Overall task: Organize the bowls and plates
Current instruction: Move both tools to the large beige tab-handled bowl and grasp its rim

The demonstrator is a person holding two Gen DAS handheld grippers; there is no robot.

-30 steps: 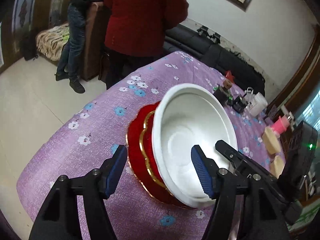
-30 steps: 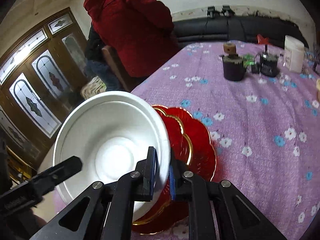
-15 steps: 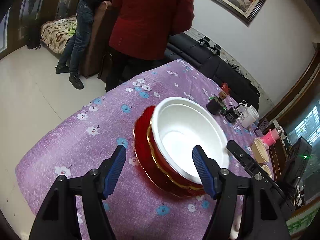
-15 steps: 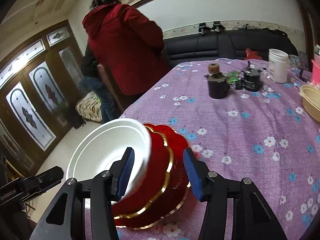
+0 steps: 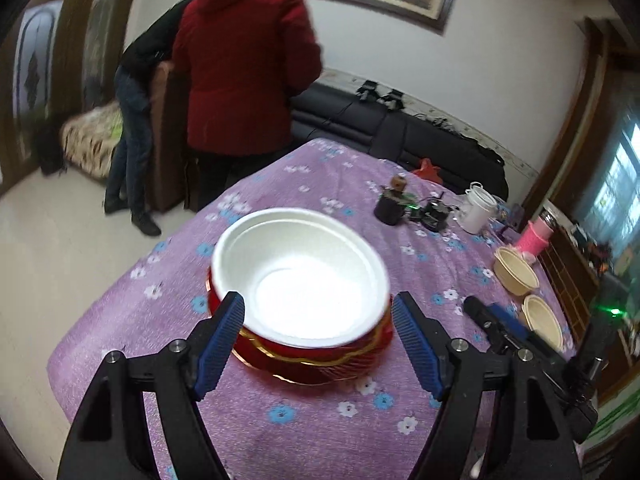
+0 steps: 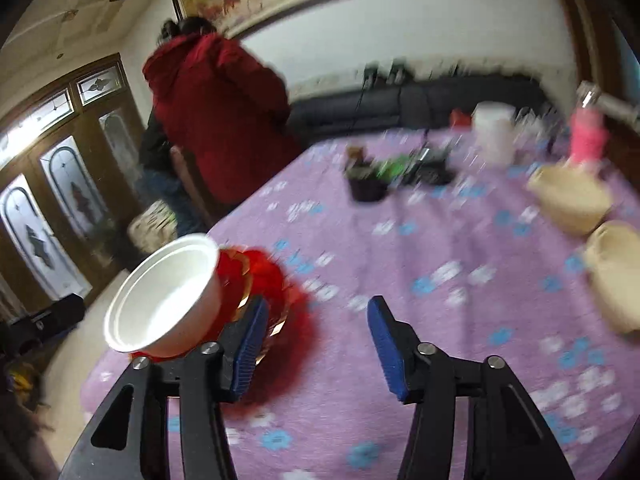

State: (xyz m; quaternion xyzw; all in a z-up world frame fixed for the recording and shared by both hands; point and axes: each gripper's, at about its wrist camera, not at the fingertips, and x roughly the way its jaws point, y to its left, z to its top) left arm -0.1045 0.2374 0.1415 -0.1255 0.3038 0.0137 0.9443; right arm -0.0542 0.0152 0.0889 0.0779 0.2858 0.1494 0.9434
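Note:
A white bowl [image 5: 298,276] sits nested in a stack of red gold-rimmed dishes [image 5: 308,360] on the purple flowered tablecloth [image 5: 320,420]. My left gripper [image 5: 318,346] is open and empty, its blue pads on either side of the stack, a little in front of it. In the right wrist view the white bowl [image 6: 164,300] and the red dishes [image 6: 272,280] lie to the left. My right gripper [image 6: 314,344] is open and empty, to the right of the stack above bare cloth. Two beige bowls [image 5: 516,276] [image 6: 572,200] stand at the right.
A person in a red coat [image 5: 244,68] stands at the table's far edge. A dark cup [image 5: 390,208], a white jar [image 5: 478,212] and a pink bottle [image 5: 536,236] stand at the back. A black sofa [image 5: 400,136] runs along the wall.
My right gripper has let go of the white bowl, opened and pulled back to the right. The bowl now rests level in the red dishes. My left gripper has drawn back and stays open.

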